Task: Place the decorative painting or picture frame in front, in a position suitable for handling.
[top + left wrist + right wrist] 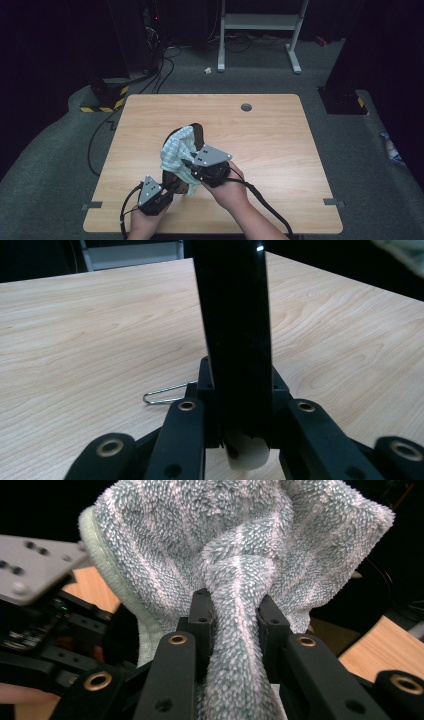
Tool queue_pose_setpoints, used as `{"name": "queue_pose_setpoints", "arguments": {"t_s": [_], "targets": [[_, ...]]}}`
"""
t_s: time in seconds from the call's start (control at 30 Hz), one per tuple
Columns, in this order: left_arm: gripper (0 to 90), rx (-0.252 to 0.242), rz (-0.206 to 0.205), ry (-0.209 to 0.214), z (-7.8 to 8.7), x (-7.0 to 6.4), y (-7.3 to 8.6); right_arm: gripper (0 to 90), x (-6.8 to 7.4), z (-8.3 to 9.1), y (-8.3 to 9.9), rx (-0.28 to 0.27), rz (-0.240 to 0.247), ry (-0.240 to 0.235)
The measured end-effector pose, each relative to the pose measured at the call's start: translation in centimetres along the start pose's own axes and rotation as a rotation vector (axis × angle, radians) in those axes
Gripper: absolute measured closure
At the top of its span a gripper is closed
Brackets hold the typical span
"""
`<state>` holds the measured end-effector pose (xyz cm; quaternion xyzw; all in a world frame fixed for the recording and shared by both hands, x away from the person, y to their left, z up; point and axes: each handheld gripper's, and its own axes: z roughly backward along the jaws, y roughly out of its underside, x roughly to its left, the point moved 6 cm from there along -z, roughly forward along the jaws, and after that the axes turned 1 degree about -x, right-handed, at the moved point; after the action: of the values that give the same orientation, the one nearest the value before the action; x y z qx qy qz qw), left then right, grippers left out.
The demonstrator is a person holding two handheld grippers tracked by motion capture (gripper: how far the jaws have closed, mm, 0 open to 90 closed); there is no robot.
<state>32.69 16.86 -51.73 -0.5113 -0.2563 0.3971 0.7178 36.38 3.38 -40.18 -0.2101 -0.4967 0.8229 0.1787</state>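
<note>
A pale green and white striped towel (176, 150) hangs bunched over a dark curved object (200, 132) above the near middle of the wooden table (270, 150). My right gripper (189, 163) reaches in from the right and is shut on a twisted fold of the fluffy towel (240, 545), pinched between the jaws of the right gripper (235, 615). My left gripper (173, 189) sits lower left, near the front edge. In the left gripper view it (240, 390) is shut on a glossy black flat bar (234, 330) with a white end at the jaw base. The towel hides how the bar joins the dark object.
A thin metal wire loop (162, 392) lies on the table just left of the left jaws. A round grommet hole (246, 107) sits near the far edge. Beyond the table are floor cables (160, 75), a white frame (260, 30) and a yellow-black striped base (105, 100).
</note>
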Motion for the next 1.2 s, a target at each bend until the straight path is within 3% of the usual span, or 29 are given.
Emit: {"name": "queue_pose_setpoints", "arguments": {"t_s": [0.17,0.27,0.3,0.37,0.4,0.5,0.53,0.57,0.63,0.73,0.87,0.9,0.93,0.97,1.07,1.2], "targets": [[77.3,-0.001,0.004,0.006,0.0,0.0,0.0,74.1,-0.2,-0.2,-0.4,-0.004,0.004,0.005],[77.3,-0.004,0.003,0.009,0.0,0.1,0.0,74.3,-2.4,-0.8,-0.5,-0.006,-0.047,0.037],[77.3,-0.004,0.003,0.009,0.0,0.1,0.0,74.3,-2.4,-0.8,-0.5,-0.006,-0.047,0.037],[77.3,-0.002,0.004,0.01,0.0,0.1,0.0,74.4,-4.5,-1.0,-1.1,-0.023,-0.083,0.089],[77.3,-0.002,0.004,0.01,0.0,0.1,0.0,74.4,-4.5,-1.0,-1.1,-0.023,-0.083,0.089],[77.3,-0.002,0.004,0.011,0.0,0.1,0.0,74.6,-6.3,-1.1,-1.2,-0.014,-0.09,0.154],[77.3,-0.002,0.003,0.011,0.0,0.1,0.0,74.6,-7.4,-1.3,-0.8,0.008,-0.089,0.195],[77.3,-0.004,0.004,0.011,0.0,0.1,0.0,74.6,-7.4,-1.3,-0.8,0.008,-0.089,0.195],[77.3,-0.005,0.006,0.011,0.0,0.1,0.0,74.5,-8.8,-1.5,0.2,0.04,-0.12,0.227],[77.4,-0.005,0.006,0.011,0.0,0.1,0.0,74.5,-9.2,-1.4,0.6,0.051,-0.135,0.233],[77.6,-0.003,0.008,0.009,-0.1,0.0,0.0,74.4,-7.6,-0.9,0.5,0.037,-0.11,0.19],[77.7,-0.002,0.009,0.008,-0.1,0.0,0.0,74.5,-5.8,-0.6,0.2,0.011,-0.112,0.129],[77.7,-0.002,0.009,0.008,-0.1,0.0,0.0,74.5,-5.8,-0.6,0.2,0.011,-0.112,0.129],[77.6,-0.002,0.01,0.007,-0.1,0.0,0.0,74.5,-3.7,-0.4,-0.2,-0.004,-0.083,0.071],[77.6,-0.004,0.011,0.009,-0.1,0.0,0.0,74.5,-0.9,-0.4,-0.4,0.0,-0.032,0.004],[77.9,-0.007,0.018,0.014,-0.2,0.1,0.0,74.5,0.5,-0.7,0.0,0.019,-0.026,-0.032]]}}
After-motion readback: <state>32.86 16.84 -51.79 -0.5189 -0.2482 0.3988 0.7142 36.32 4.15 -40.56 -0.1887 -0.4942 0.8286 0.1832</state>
